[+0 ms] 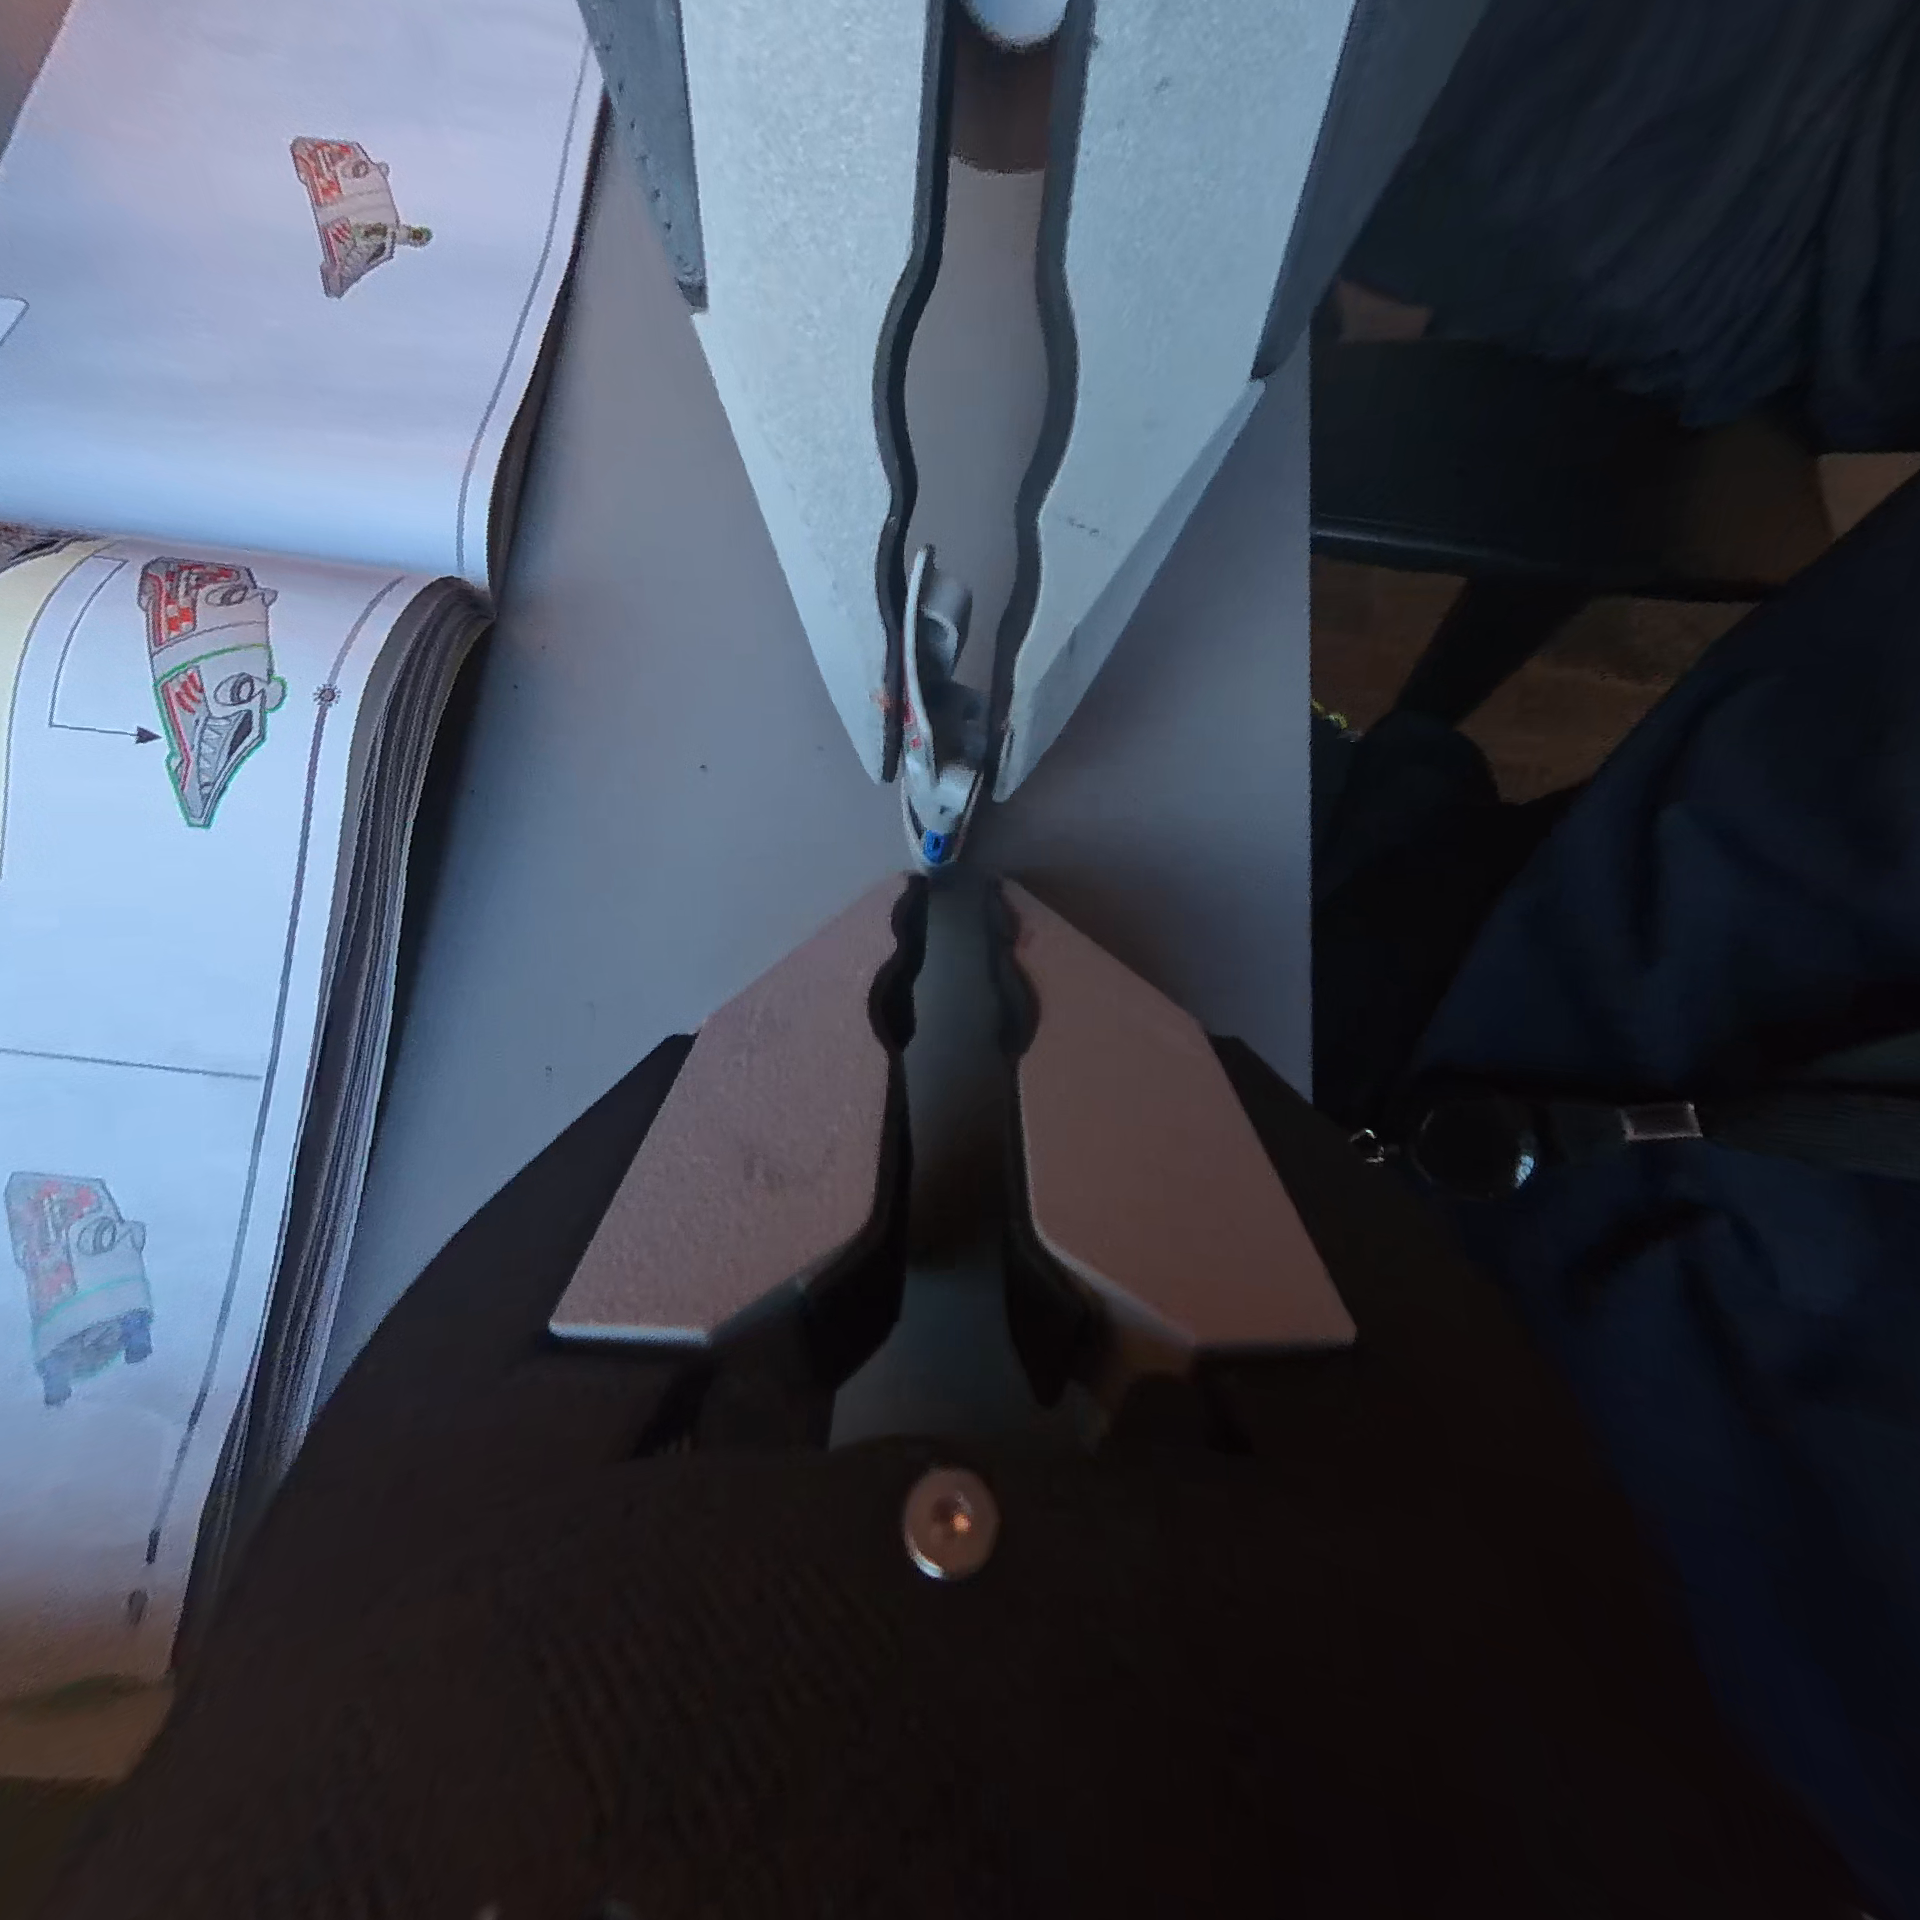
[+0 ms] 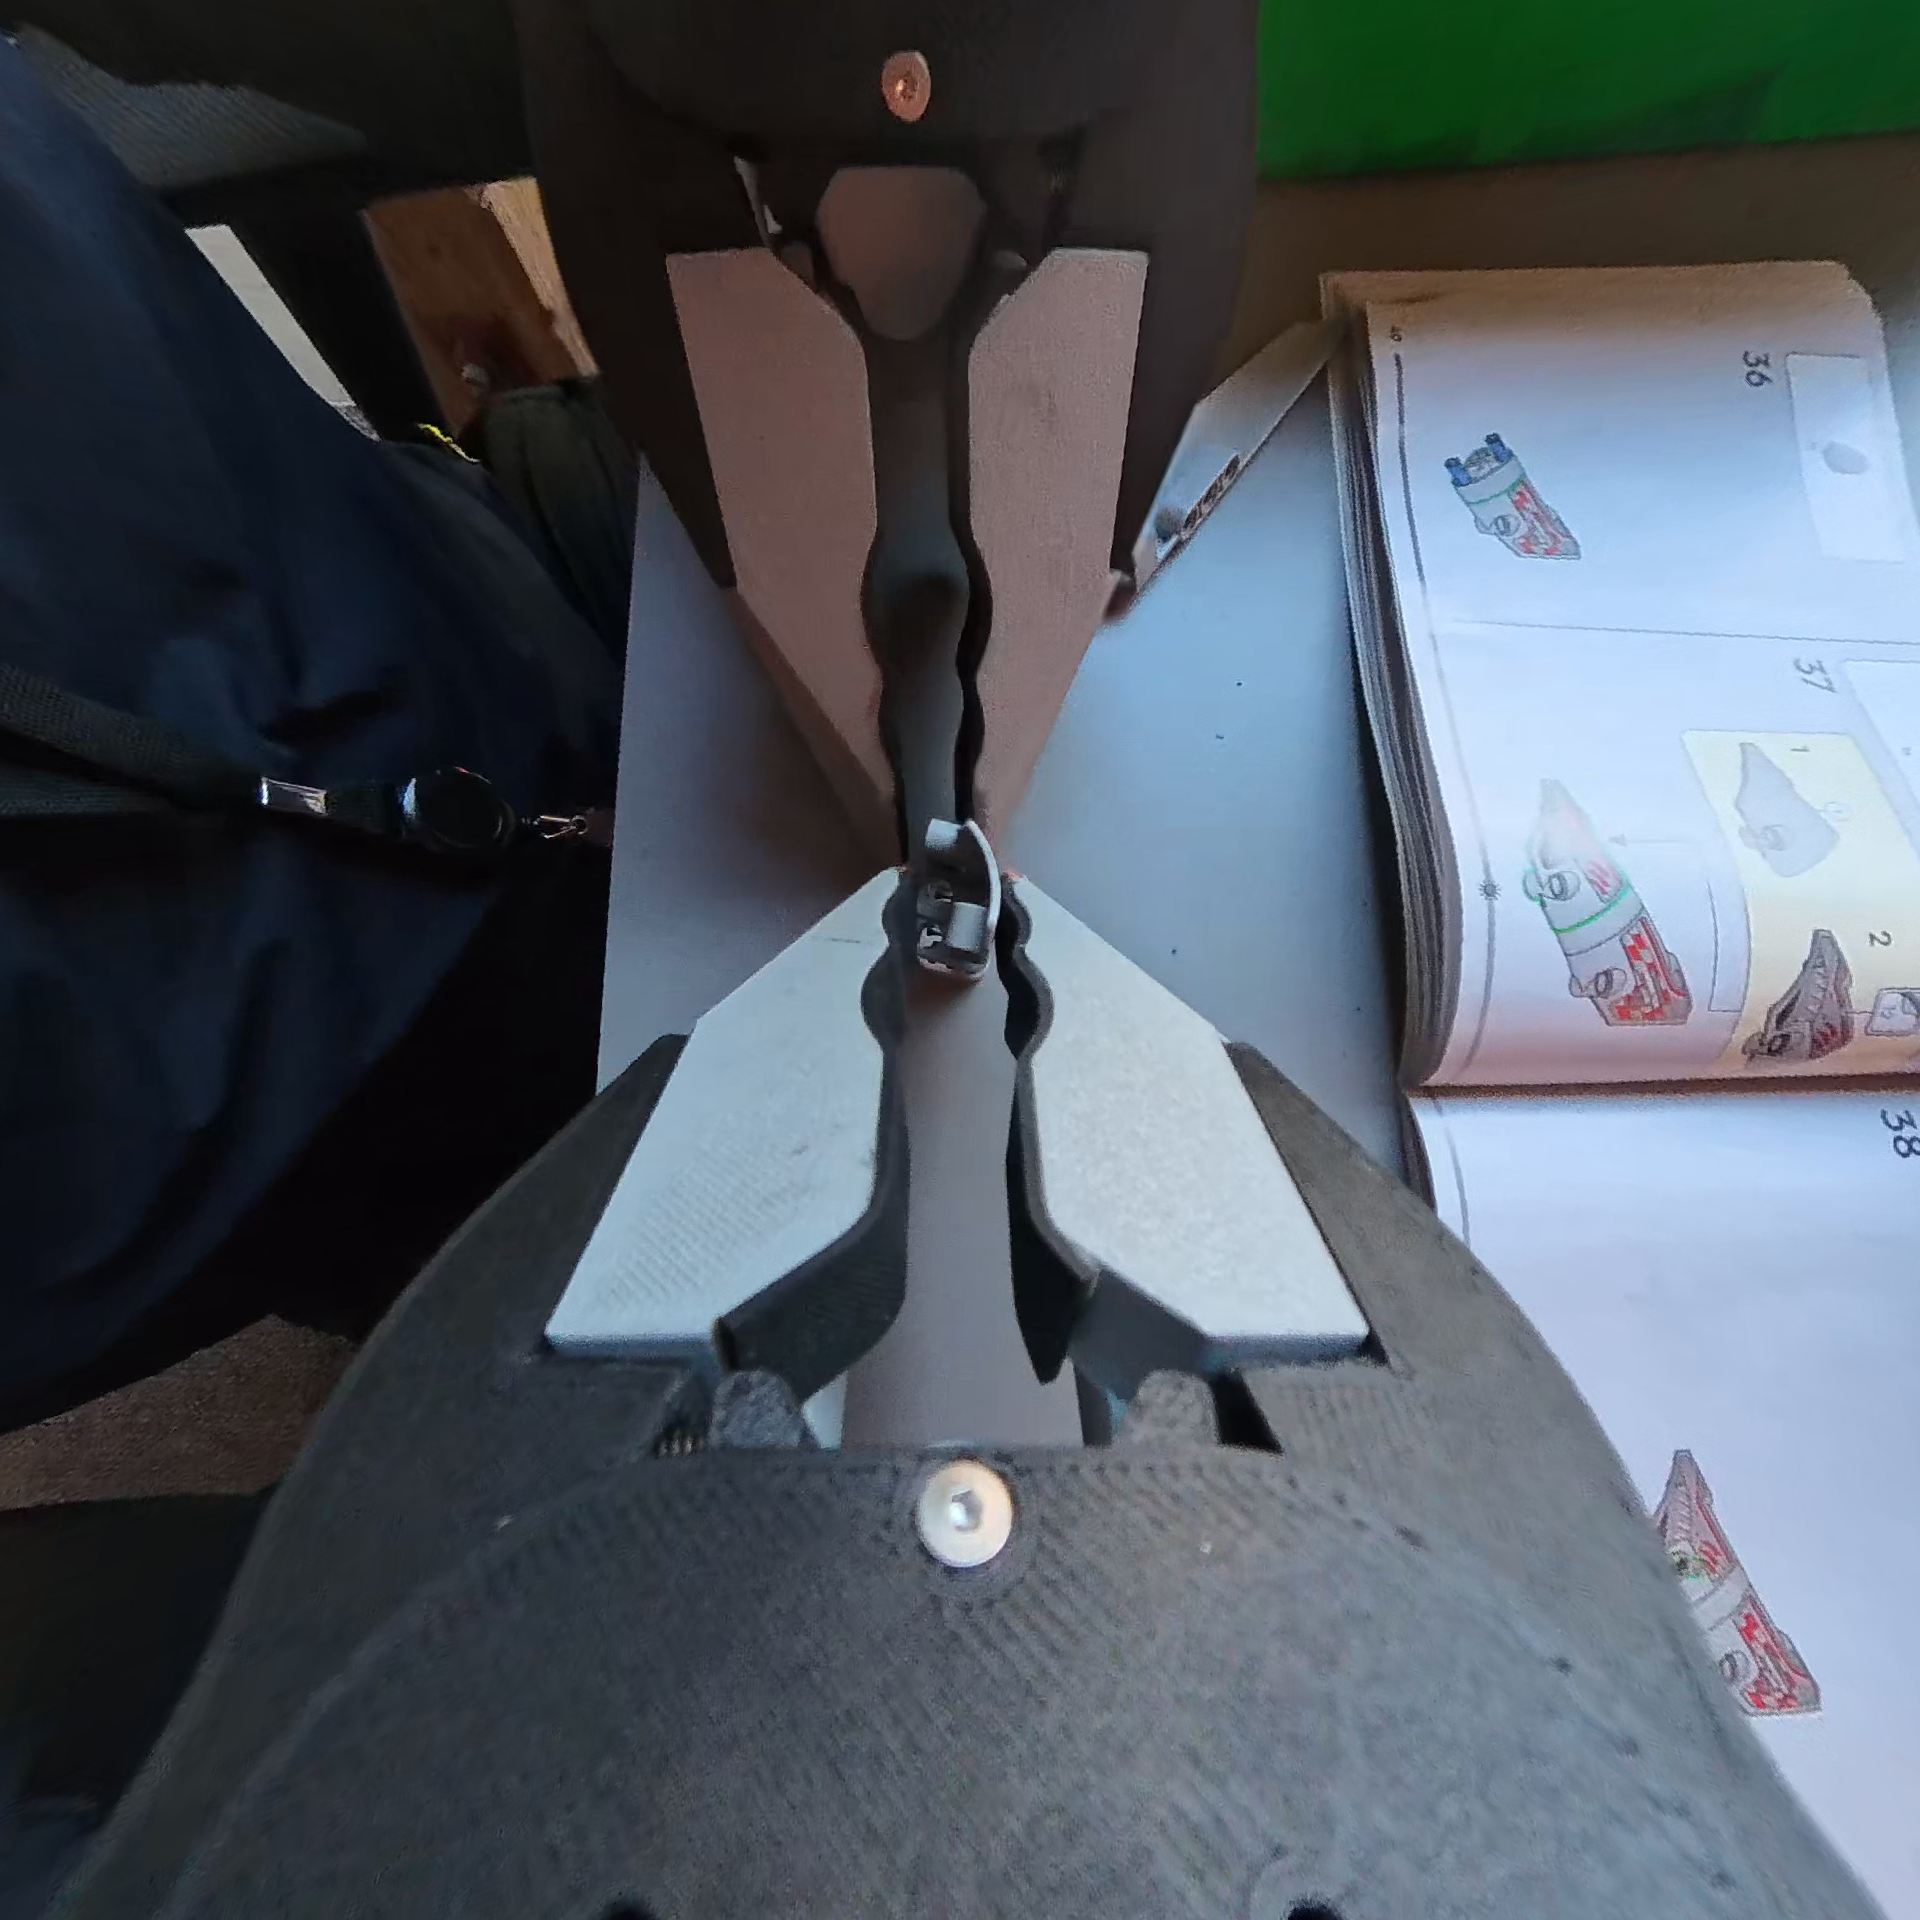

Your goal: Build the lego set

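Both grippers have matt black plastic bodies with a fine ribbed, printed texture, each set with a shiny metal screw (image 2: 963, 1510). The right gripper (image 2: 948, 925) has grainy, matt pale grey fingers (image 2: 769, 1122) lined with dark rubbery wavy pads. It holds a small lego assembly (image 2: 951, 904) of smooth, slightly glossy plastic. The table (image 2: 1226, 748) is smooth and matt grey. The instruction booklet (image 2: 1621, 675) is smooth printed paper. Dark navy cloth (image 2: 312, 582) looks soft and matt.

Opposed close wrist views, shared table (image 1: 644, 665)

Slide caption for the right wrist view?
Right claw grips a small grey-white lego assembly, meeting the left claw, beside the open instruction booklet.
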Tool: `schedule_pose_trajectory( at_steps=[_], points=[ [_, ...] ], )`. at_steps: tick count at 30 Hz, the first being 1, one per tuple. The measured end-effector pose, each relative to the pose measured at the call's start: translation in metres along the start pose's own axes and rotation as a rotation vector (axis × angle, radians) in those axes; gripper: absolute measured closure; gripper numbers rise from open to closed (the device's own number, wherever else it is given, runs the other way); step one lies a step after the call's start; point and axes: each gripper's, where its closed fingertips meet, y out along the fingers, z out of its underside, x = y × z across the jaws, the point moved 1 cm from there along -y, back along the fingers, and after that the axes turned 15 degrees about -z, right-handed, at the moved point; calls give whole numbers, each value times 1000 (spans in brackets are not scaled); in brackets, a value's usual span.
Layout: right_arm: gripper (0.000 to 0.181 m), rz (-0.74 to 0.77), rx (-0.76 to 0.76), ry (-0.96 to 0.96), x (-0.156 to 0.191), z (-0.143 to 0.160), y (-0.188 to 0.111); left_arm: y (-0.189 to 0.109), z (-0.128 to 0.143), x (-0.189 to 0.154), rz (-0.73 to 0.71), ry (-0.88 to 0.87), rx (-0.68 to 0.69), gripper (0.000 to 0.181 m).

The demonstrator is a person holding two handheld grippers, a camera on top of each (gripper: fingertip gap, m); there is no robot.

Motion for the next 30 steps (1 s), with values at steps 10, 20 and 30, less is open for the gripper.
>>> schedule_pose_trajectory(
  at_steps=[10, 20, 30],
  points=[
    [169, 4, 50, 31, -1, 0, 1, -17, -33, 8, -1, -48, -162, 177],
    [169, 16, 67, 42, -1, 0, 1, -13, -32, 10, 14, -88, -217, 181],
    [169, 44, 176, 57, 0, 1, 1, -13, -30, 9, -17, -78, -218, 181]
  ],
)
